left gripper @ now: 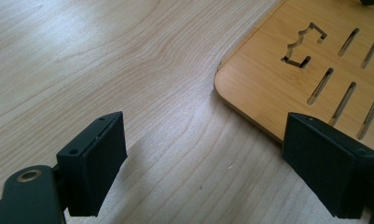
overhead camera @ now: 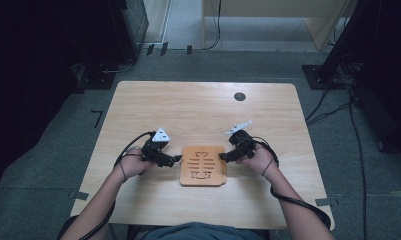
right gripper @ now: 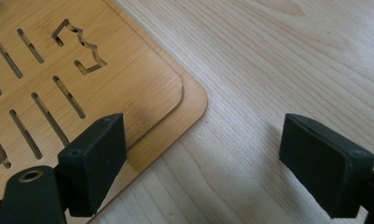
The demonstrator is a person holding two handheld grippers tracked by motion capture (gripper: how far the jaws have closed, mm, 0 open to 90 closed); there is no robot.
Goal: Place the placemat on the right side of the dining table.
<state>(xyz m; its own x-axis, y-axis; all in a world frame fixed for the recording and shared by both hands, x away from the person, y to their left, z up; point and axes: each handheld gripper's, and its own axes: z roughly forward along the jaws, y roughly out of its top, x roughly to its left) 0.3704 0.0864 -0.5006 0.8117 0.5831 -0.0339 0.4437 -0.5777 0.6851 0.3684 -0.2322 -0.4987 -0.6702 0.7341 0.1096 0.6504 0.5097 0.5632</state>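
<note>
A slotted wooden board (overhead camera: 203, 165) lies flat in the lower middle of the high view, on the light wooden table (overhead camera: 198, 110), between the person's two hands. The left gripper (overhead camera: 174, 159) sits just off the board's left edge, its jaws spread wide with nothing between them; in the left gripper view the board (left gripper: 278, 79) fills the upper right corner, one jaw over its near edge. The right gripper (overhead camera: 223, 157) is at the board's upper right corner, likewise released and empty. In the right gripper view the board (right gripper: 124, 79) takes up the upper left (it reads as two stacked layers, the top one slightly inset) with long slots and a notched cut-out
</note>
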